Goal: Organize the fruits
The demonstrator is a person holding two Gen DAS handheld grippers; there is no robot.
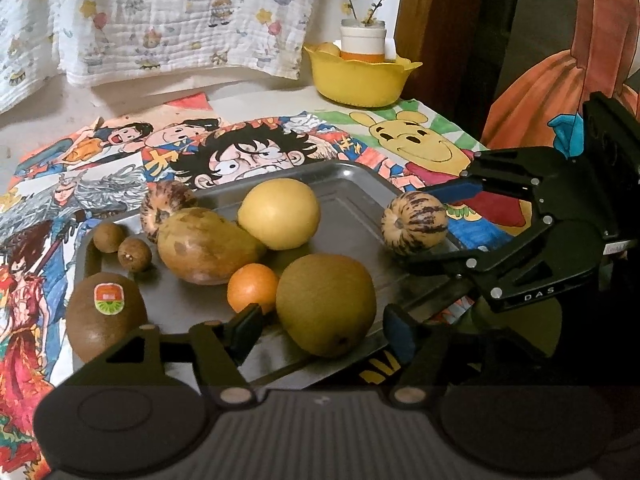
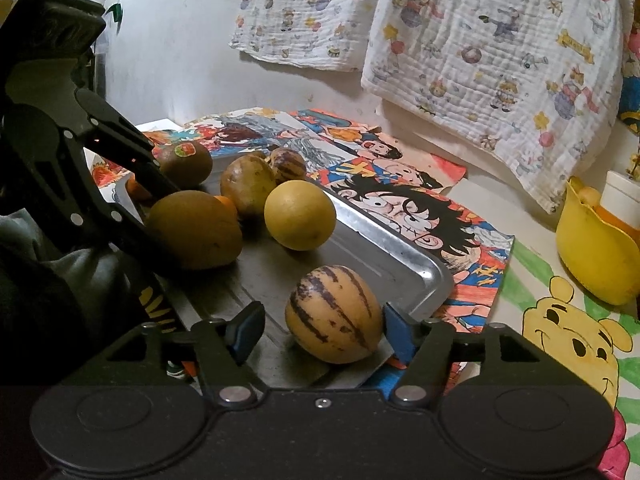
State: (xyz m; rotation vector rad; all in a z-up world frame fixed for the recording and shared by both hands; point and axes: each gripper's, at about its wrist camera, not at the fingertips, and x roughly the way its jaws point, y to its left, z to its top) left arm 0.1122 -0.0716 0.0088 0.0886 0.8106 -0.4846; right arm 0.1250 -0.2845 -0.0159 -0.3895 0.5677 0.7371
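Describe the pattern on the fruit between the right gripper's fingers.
The striped fruit is pale yellow-tan with dark purple-brown stripes running lengthwise; it shows best in the right wrist view.

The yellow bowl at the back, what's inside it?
Inside the yellow bowl stand a white-and-orange jar holding dry twigs and a yellowish round fruit. The bowl's wall hides anything lower.

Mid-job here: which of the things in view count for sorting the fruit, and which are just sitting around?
Job: metal tray, striped melon, brown pear, yellow pear, mango, orange, stickered kiwi.
Bystanders: yellow bowl, white jar, cartoon mats, hanging cloth.
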